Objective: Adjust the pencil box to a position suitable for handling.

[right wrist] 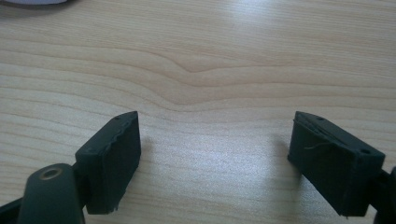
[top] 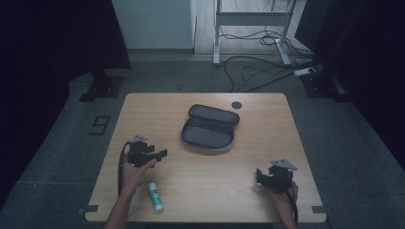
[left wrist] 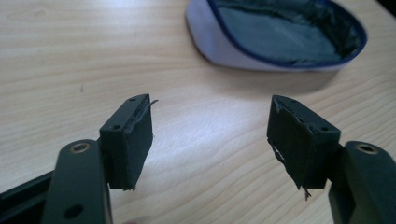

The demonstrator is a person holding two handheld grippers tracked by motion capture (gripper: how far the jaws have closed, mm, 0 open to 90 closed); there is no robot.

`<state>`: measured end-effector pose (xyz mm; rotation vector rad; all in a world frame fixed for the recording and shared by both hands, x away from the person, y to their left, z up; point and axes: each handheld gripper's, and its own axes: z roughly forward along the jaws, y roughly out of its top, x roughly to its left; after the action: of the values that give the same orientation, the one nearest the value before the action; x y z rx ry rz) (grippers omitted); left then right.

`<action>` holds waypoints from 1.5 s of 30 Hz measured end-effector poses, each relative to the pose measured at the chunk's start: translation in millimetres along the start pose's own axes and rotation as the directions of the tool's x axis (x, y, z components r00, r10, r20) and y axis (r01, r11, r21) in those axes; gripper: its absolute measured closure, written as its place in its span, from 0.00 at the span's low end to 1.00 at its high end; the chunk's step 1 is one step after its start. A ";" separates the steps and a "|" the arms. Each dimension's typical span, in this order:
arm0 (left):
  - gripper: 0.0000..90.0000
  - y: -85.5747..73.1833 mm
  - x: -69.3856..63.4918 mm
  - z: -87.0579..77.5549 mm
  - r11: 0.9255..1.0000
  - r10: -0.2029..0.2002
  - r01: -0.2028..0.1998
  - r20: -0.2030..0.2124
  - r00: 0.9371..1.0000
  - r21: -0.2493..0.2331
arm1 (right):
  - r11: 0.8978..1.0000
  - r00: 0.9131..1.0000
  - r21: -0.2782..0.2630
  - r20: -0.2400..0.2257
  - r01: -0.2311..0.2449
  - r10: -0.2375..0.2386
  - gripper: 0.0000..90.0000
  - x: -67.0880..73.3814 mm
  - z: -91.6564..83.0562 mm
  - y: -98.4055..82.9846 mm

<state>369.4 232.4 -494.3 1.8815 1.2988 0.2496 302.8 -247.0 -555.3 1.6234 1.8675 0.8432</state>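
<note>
An open zip case (top: 208, 128) with a dark lining and pale outer shell lies in the middle of the wooden table (top: 258, 109). Its open half (left wrist: 280, 32) fills the top of the left gripper view. My left gripper (top: 161, 153) is at the table's left, pointing right toward the case, open and empty (left wrist: 212, 135). A white glue stick (top: 155, 196) with a green band lies near the front edge, just right of my left forearm. My right gripper (top: 259, 175) rests at the front right, open with bare wood between its jaws (right wrist: 215, 154).
A small dark round disc (top: 236, 105) sits on the table behind the case. Beyond the table lie floor cables (top: 258, 71) and a white desk frame (top: 248, 28). Dark stands flank the far corners.
</note>
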 end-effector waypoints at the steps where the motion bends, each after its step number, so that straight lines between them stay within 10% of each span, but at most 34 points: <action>1: 0.35 1.5 -0.8 0.2 1.000 0.003 -0.003 0.001 1.000 -0.003 | 1.000 1.000 0.000 -0.001 0.001 -0.001 0.18 0.0 0.0 -0.1; 45: 0.46 57.3 -33.6 70.5 1.000 0.026 -0.026 -0.038 0.999 0.013 | 1.000 1.000 -0.003 -0.003 0.004 -0.004 0.20 0.3 -0.2 -0.1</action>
<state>433.9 160.3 -489.9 1.9136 1.3047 0.2923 302.5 -246.8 -555.2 1.6169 1.8703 0.8465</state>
